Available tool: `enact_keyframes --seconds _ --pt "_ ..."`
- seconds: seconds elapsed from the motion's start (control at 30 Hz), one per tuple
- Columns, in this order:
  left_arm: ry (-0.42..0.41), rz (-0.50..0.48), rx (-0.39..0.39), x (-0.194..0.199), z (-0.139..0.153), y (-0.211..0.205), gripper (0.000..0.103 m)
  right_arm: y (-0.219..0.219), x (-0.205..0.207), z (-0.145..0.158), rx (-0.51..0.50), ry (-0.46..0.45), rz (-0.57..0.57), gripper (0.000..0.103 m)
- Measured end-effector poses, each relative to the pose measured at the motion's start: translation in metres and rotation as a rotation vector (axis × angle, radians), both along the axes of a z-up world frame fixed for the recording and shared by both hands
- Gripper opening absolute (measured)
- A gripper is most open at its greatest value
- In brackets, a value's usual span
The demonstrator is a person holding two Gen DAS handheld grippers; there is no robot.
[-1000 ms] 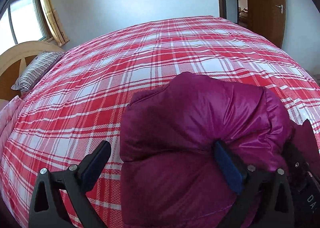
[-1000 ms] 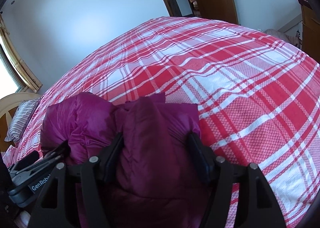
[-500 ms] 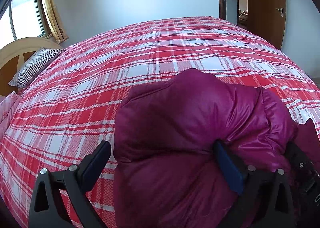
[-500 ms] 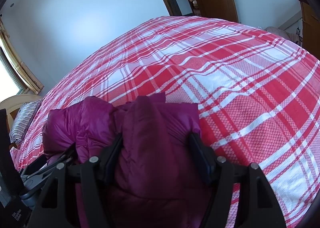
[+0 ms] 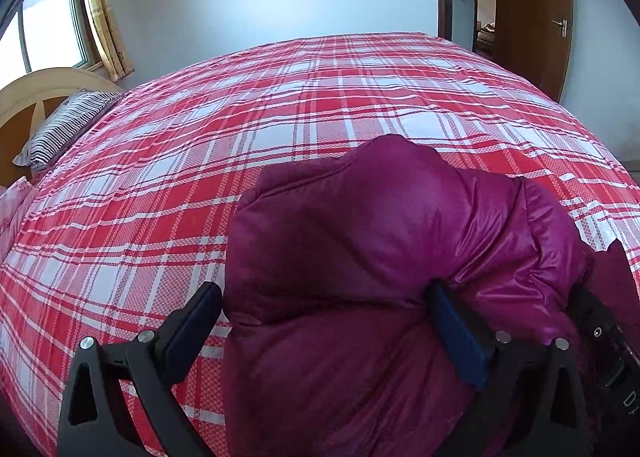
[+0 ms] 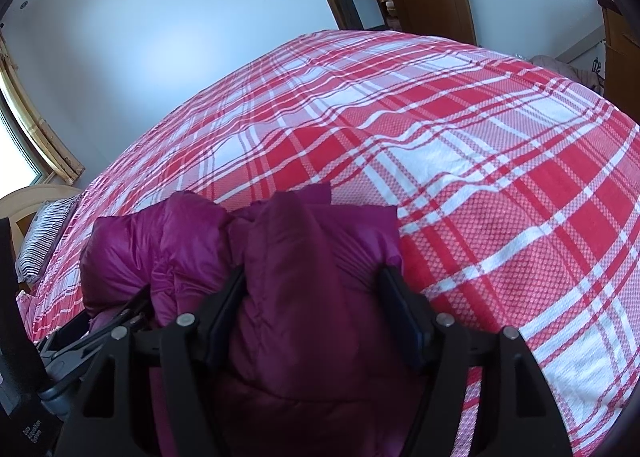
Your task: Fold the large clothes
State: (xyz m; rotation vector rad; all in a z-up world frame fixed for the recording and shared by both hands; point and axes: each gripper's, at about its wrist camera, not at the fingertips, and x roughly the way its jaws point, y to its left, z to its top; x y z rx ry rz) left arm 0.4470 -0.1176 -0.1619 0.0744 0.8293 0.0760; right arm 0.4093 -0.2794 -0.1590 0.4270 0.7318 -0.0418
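Broadly, a wide bed spread with a red-and-white plaid cotton sheet (image 5: 320, 105) fills both views, running from the near edge to the far pale wall. On its near part lies the bulky, glossy magenta quilted down jacket (image 5: 360, 249), bundled into a puffy heap with a rounded hump at the far side and a deep crease across its middle.

From the left wrist view, the jacket sits toward the right of the left gripper (image 5: 324, 321). That gripper's right finger is sunk into the crease of the padding, while its left finger stands on the bare sheet just beside the jacket's left edge, with a thin strip of plaid showing between pad and fabric. So the jaws stand wide with the jacket between them but not squeezed. The gripper points downward at a slant toward the bed.

From the right wrist view, a thick fold of the jacket fills the whole gap of the right gripper (image 6: 312, 313); both black pads press into its sides, so it clamps the padding, slanting down too.

Far left, a striped grey-and-white pillow (image 5: 64, 129) leans by a curved wooden headboard (image 5: 24, 97). A brown wooden door (image 5: 532, 17) stands far right.
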Motion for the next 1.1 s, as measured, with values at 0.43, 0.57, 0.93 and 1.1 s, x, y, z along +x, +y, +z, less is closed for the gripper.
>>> enact_keyframes --seconds 0.43,0.57,0.93,1.1 --pt "0.027 -0.012 -0.060 0.003 -0.004 0.005 0.102 -0.003 0.003 -0.003 0.028 0.012 0.015 0.074" --pt "0.031 -0.016 -0.078 0.003 -0.005 0.007 0.102 -0.002 0.003 -0.002 0.033 0.012 0.017 0.074" --pt "0.074 -0.053 -0.197 0.008 -0.009 0.020 0.102 -0.010 0.005 -0.004 0.101 0.010 0.049 0.078" --pt "0.085 -0.127 -0.484 -0.016 0.000 0.067 0.102 -0.022 0.003 0.004 0.149 0.036 0.126 0.078"
